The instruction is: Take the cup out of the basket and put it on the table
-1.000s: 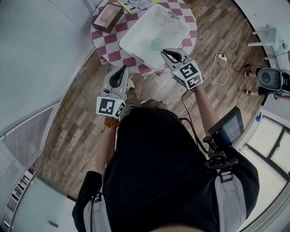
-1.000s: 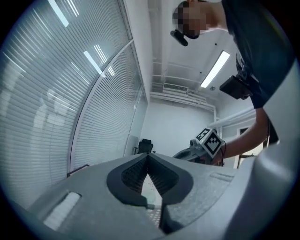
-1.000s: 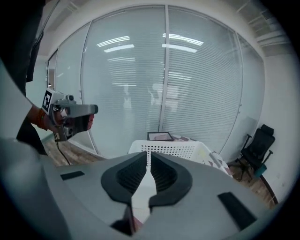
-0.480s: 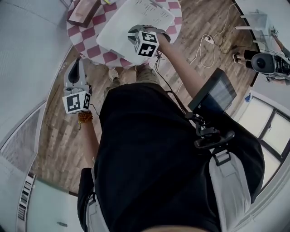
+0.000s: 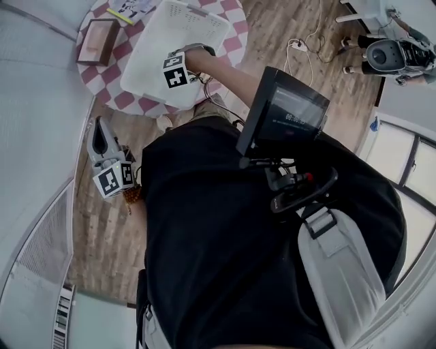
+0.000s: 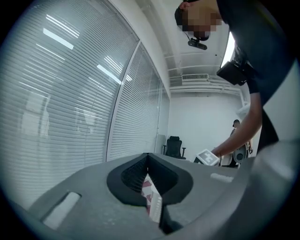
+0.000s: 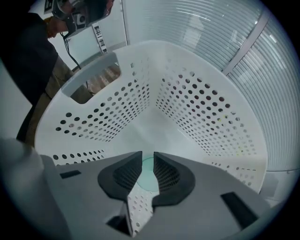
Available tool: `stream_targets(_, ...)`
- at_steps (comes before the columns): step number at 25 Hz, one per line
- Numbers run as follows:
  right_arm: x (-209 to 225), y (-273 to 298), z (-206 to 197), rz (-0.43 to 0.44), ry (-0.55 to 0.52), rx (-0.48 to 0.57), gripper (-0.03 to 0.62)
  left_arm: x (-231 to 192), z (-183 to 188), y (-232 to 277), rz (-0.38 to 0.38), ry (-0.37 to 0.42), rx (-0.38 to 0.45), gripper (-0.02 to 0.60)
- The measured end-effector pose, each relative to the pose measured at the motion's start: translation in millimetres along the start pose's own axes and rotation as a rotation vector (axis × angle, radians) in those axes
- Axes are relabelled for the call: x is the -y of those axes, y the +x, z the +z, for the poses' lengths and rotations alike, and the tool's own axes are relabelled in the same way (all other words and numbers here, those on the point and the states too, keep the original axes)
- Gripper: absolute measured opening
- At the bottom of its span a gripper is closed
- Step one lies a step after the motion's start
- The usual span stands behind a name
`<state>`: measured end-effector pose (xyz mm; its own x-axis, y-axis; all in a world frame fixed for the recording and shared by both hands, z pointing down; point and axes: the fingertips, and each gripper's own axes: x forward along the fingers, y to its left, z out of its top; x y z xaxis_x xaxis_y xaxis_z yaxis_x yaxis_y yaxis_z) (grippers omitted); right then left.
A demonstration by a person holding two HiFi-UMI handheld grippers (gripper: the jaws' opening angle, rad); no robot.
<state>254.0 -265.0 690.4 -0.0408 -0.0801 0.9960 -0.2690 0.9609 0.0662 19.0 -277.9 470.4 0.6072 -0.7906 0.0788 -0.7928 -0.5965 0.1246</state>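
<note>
The pale green translucent cup (image 7: 146, 174) sits on the floor of the white perforated plastic basket (image 7: 197, 108), right under the right gripper (image 7: 147, 154)! Those jaws have just been opening. They stand apart now, the cup showing in the gap between them, pads not pressing on it.

Look around: the basket's dotted walls rise on every side of the gripper, with a handle slot (image 7: 91, 86) cut in the far rim. The basket rests on the round table with the red-and-white checked cloth (image 5: 109, 82). A brown rectangular box (image 5: 95, 42) lies just beside the basket on that cloth, and some printed papers (image 5: 133, 7) lie at the far edge. A dark flat screen (image 5: 286, 112) juts out from the person's chest, above the wooden plank floor (image 5: 102, 232).

The right arm reaches long over the table, gripper pointing straight down inside the basket. The left gripper (image 6: 147, 157) hangs level off the table's left side, tips pressed together, well apart from the basket, with a string of brown beads (image 5: 129, 196) at that wrist.
</note>
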Motion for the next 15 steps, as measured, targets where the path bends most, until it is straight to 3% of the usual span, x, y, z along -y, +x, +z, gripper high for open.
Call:
stream_targets(6, -10, 22, -11, 0.051, -0.048, -0.097, 0.078, -5, 6, -8, 0.035, 0.016, 0.010, 0.006)
stream_targets(15, -9, 30, -1, 0.063, -0.057, -0.150, 0.077, -10, 4, -28, 0.077, 0.020, 0.002, 0.006)
